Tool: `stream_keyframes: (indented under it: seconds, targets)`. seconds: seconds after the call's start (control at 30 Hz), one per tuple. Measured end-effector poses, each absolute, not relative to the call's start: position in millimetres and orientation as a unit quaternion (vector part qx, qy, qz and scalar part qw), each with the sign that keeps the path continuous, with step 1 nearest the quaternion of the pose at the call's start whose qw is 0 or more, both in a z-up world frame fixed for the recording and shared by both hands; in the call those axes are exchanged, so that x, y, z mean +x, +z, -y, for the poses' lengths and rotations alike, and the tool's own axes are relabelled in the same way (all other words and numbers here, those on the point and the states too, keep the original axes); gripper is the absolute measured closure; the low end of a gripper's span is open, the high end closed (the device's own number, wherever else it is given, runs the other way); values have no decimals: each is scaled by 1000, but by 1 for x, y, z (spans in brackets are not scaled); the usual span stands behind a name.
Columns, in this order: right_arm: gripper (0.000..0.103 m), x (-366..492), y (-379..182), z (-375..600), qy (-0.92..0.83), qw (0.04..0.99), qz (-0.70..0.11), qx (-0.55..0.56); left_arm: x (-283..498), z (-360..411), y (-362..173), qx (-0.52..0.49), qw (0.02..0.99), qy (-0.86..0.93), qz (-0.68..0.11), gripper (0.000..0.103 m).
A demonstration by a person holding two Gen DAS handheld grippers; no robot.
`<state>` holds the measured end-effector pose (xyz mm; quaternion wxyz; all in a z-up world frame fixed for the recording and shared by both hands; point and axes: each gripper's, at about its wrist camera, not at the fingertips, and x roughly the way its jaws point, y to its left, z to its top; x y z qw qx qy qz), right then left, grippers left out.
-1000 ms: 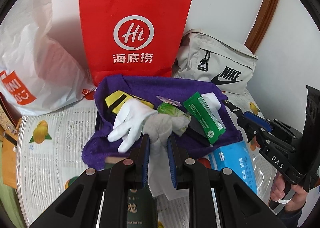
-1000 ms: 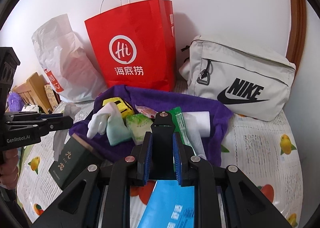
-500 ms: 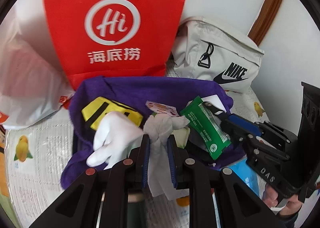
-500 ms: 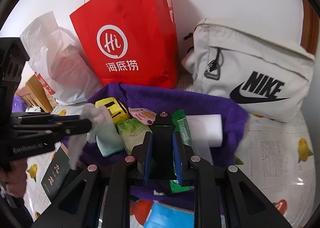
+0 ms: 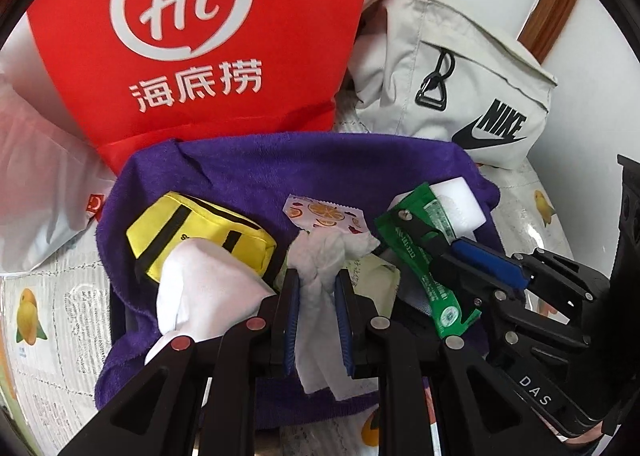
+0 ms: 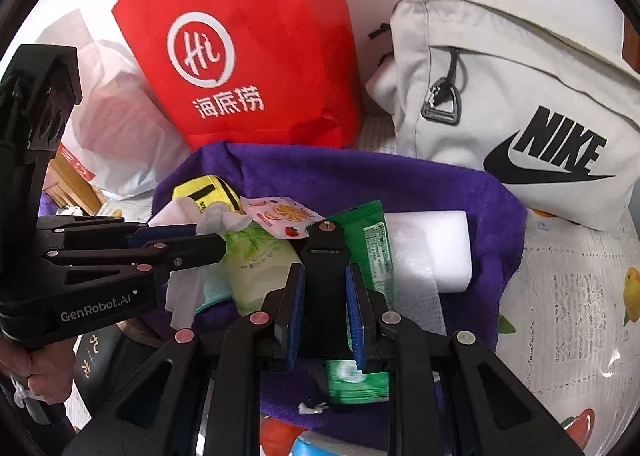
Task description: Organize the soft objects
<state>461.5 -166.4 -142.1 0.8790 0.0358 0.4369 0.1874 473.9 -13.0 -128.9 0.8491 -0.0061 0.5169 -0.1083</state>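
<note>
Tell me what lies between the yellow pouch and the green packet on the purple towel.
In the left wrist view, between the yellow pouch and the green packet lie the fruit-print sachet and the crumpled white cloth pinched in the left gripper.

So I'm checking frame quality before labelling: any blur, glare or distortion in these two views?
Left wrist view: sharp, with a strong fisheye bend and dark corners; the red bag bulges; soft daylight, no glare. Right wrist view: same curved edges, the Nike bag stretched at right; red bag casts a soft shadow on the wall; the left gripper close by reads clearly.
</note>
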Motion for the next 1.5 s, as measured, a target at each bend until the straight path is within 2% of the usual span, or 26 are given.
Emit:
stream_keyframes:
  seconds: [0.2,0.3,0.37,0.4,0.43,0.47,0.5,0.73,0.83,1.07,1.2,1.33,1.4,1.5]
  targets:
    - [82,468,-150,168,191,870,-453,44,480,18,-139,0,843,-103,-529,83]
    - [81,467,-150,171,189,870,-453,44,480,19,-138,3,842,-102,-530,78]
    - [80,466,-149,173,188,871,-451,46,479,20,-136,6,842,-103,-530,66]
    - [74,465,-148,174,188,872,-450,48,478,21,-135,7,843,-102,-528,60]
    - [69,464,-147,175,188,872,-449,49,477,21,-134,9,845,-100,-525,48]
    - [60,464,-145,176,187,873,-447,51,475,22,-132,10,848,-100,-520,43]
    - [56,462,-143,178,184,877,-441,51,474,23,-130,11,850,-99,-518,43]
    - [56,448,-127,187,173,885,-430,52,462,22,-116,10,854,-92,-513,43]
    - [55,439,-119,189,167,888,-425,51,452,20,-108,7,858,-89,-507,38]
    - [37,404,-91,196,152,897,-411,56,417,19,-84,8,870,-78,-488,24]
    - [26,379,-75,197,147,903,-401,51,387,17,-68,13,880,-67,-469,20]
    - [21,352,-63,197,144,908,-391,49,355,12,-54,3,888,-61,-455,14]
    - [12,337,-56,197,135,911,-386,54,338,9,-47,0,893,-53,-446,12]
    - [11,315,-47,196,125,917,-374,53,310,5,-35,-3,901,-39,-432,11]
